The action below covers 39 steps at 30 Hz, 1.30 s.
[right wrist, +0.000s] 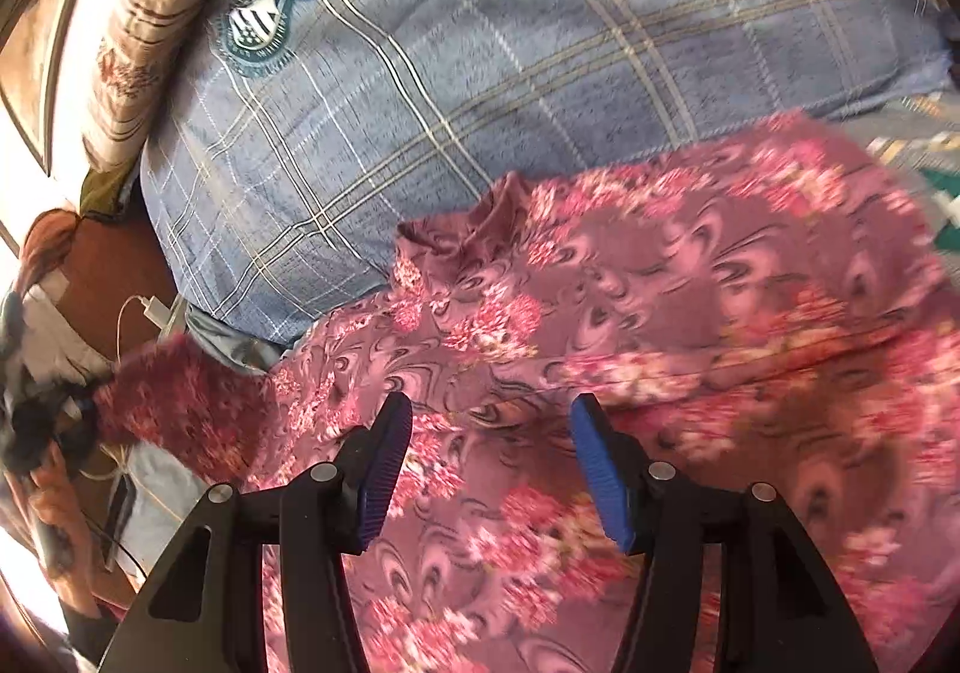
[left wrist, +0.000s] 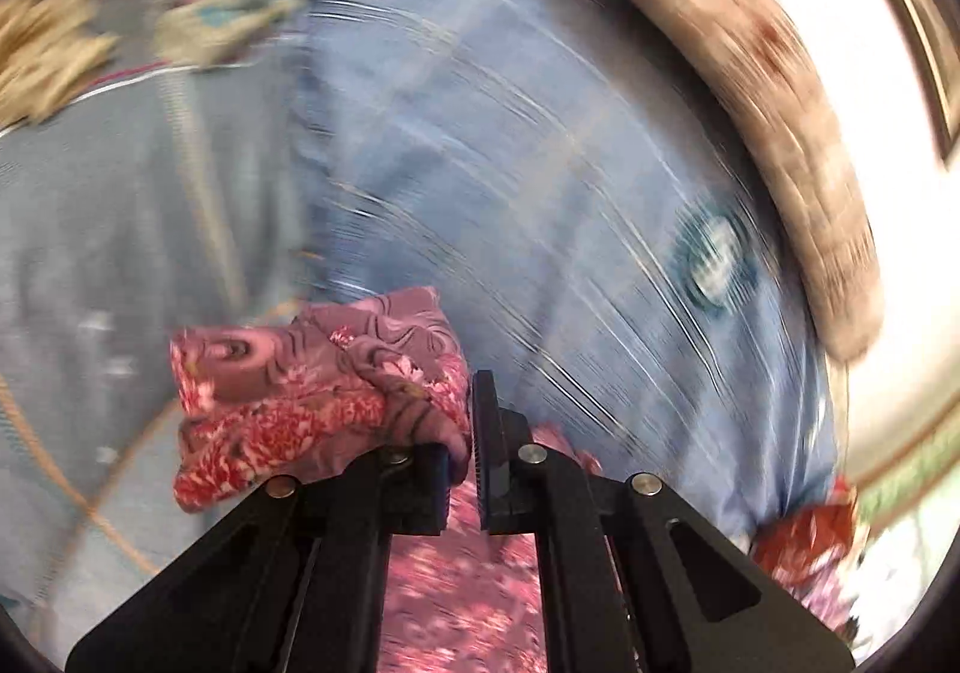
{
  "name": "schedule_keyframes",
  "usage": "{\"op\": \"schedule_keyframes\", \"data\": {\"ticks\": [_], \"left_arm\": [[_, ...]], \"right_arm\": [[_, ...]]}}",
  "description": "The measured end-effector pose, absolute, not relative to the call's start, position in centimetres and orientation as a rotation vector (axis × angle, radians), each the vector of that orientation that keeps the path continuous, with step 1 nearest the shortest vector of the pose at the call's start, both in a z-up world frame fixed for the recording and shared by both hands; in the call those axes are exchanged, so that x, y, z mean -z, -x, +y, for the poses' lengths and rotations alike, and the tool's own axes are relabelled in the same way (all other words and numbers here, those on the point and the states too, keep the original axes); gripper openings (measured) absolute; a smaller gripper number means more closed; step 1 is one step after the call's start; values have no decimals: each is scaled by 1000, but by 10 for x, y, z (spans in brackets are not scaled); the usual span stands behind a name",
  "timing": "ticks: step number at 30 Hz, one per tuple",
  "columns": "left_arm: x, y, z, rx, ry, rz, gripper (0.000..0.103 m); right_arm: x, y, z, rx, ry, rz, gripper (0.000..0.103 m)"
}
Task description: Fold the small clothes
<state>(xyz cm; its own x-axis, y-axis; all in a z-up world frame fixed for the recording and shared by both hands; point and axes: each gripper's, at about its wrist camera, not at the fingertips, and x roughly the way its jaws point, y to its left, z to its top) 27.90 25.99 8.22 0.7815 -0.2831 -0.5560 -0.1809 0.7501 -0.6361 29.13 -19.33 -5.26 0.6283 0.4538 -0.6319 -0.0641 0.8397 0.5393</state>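
Left hand-held gripper (left wrist: 462, 454) pinching floral garment (left wrist: 312, 391), right hand-held gripper (right wrist: 489, 469) wide open above it

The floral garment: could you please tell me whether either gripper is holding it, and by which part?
The left gripper is shut on a bunched fold of the pink floral garment. The right gripper is open above it, holding nothing.

The pink flowered garment (right wrist: 630, 325) lay spread and rumpled over the near side of the bed, its far edge against a blue plaid pillow; one bunched corner (left wrist: 312, 391) was lifted clear.
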Motion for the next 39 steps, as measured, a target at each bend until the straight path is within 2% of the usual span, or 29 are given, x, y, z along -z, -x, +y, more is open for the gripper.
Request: {"op": "schedule_keyframes", "data": {"ticks": [4, 9, 20, 26, 27, 29, 31, 32, 38, 39], "left_arm": [[-90, -301, 193, 144, 657, 721, 4], [-71, -335, 110, 239, 641, 826, 4], [-25, -370, -54, 345, 530, 1000, 4], [2, -376, -126, 344, 376, 1091, 5], [6, -375, -132, 346, 359, 1103, 7], [9, -369, -142, 346, 301, 1125, 17], [8, -362, -149, 364, 253, 1122, 47], [4, -355, -150, 369, 213, 1118, 52], [-33, -320, -114, 420, 137, 1047, 63], [-38, -312, -98, 421, 159, 1020, 73]], "right_arm": [[40, -274, -214, -293, -461, 814, 57], [29, -255, -247, -265, -467, 789, 57], [46, -229, -318, -169, -588, 794, 57], [52, -218, -344, -120, -627, 793, 57], [52, -217, -347, -114, -630, 789, 57], [52, -215, -351, -108, -634, 786, 57], [52, -214, -353, -105, -640, 784, 57], [52, -215, -353, -105, -644, 785, 57], [41, -218, -341, -121, -641, 767, 58], [39, -220, -336, -131, -636, 768, 58]]}}
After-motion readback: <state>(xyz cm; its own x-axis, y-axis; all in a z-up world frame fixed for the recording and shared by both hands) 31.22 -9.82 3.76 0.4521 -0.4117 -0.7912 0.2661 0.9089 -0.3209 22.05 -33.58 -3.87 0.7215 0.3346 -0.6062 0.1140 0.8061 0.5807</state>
